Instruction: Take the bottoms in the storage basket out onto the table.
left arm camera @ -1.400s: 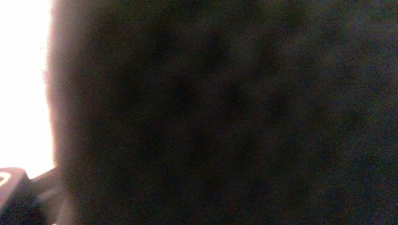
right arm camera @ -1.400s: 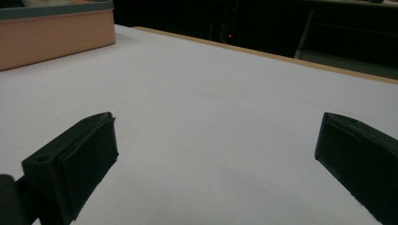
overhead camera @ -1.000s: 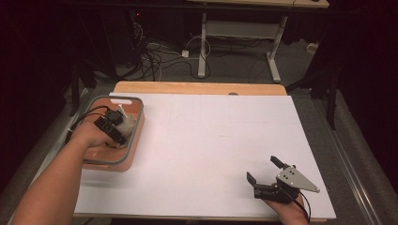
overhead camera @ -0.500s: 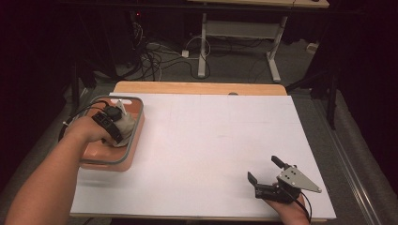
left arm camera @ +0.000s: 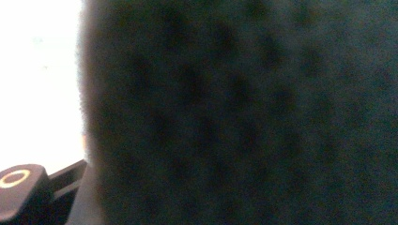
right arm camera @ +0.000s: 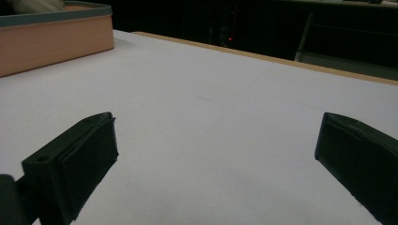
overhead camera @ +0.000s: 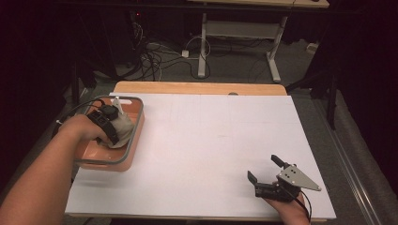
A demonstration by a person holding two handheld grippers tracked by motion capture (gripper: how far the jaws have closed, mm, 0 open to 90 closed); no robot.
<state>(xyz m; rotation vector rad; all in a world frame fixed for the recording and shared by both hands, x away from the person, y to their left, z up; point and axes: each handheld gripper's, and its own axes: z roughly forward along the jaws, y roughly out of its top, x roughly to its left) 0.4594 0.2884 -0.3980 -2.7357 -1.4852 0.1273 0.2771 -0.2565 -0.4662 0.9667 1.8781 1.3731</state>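
Left gripper (overhead camera: 115, 123) now higher, jaws clamped on soft beige cloth (overhead camera: 123, 127) above rounded orange bin (overhead camera: 136, 133).

i see a pale grey-beige cloth (overhead camera: 123, 127) bunched up in a soft lump, raised partly above the rim of the orange bin (overhead camera: 133, 140) with a grey rim at the left edge of the white table; up close in the left gripper view the cloth (left arm camera: 244, 112) is a dark, blurred, dimpled weave
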